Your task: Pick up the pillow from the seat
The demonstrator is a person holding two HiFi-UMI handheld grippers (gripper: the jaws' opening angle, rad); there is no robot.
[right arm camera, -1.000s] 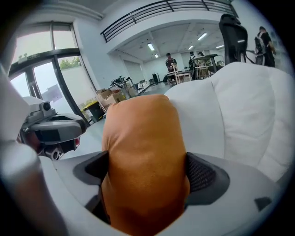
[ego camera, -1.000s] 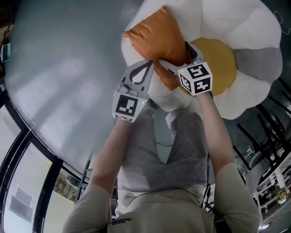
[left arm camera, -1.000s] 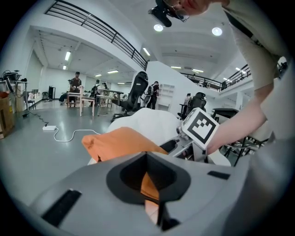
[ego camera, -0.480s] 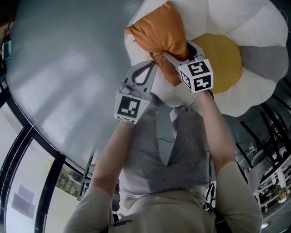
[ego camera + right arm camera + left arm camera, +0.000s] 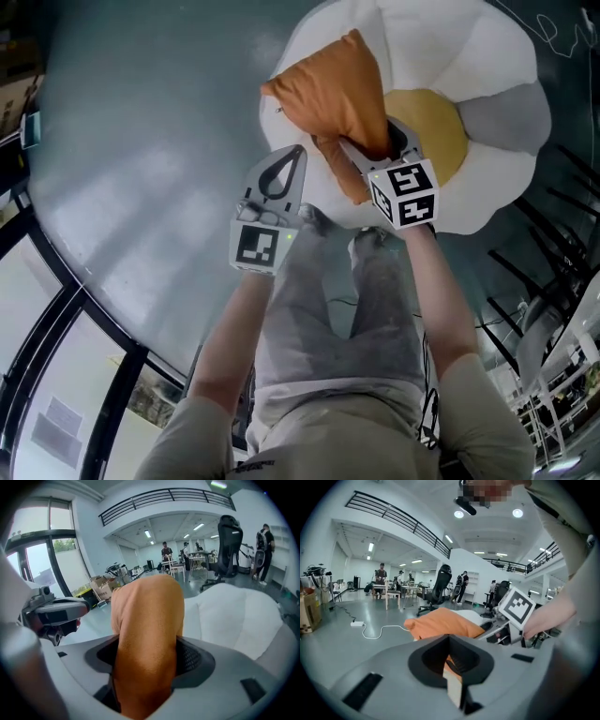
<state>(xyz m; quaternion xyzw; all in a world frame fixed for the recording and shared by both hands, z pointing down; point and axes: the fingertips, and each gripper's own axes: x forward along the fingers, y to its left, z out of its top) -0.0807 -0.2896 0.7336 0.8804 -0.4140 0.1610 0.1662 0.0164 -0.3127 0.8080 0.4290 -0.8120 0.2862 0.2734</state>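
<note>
An orange pillow [image 5: 333, 98] rests on a flower-shaped seat [image 5: 469, 56] with white petals and a yellow centre. My right gripper [image 5: 373, 150] has the pillow's near corner between its jaws, which are closing, and the fabric bunches between the pads. In the right gripper view the pillow [image 5: 147, 606] fills the gap of that gripper [image 5: 147, 653]. My left gripper [image 5: 286, 161] is shut on nothing, just left of the pillow and apart from it. In the left gripper view the pillow [image 5: 440, 623] lies beyond the left gripper [image 5: 452, 667].
The seat stands on a grey floor [image 5: 141, 141]. The person's legs [image 5: 347, 309] are directly below the grippers. Black chair legs [image 5: 553, 281] crowd the right side. A white cable [image 5: 379, 630] lies on the floor, with an office chair [image 5: 229, 536] and people farther back.
The right jaws have narrowed on the pillow's corner. More of the seat's yellow centre shows beside the pillow. The left gripper has hardly moved.
</note>
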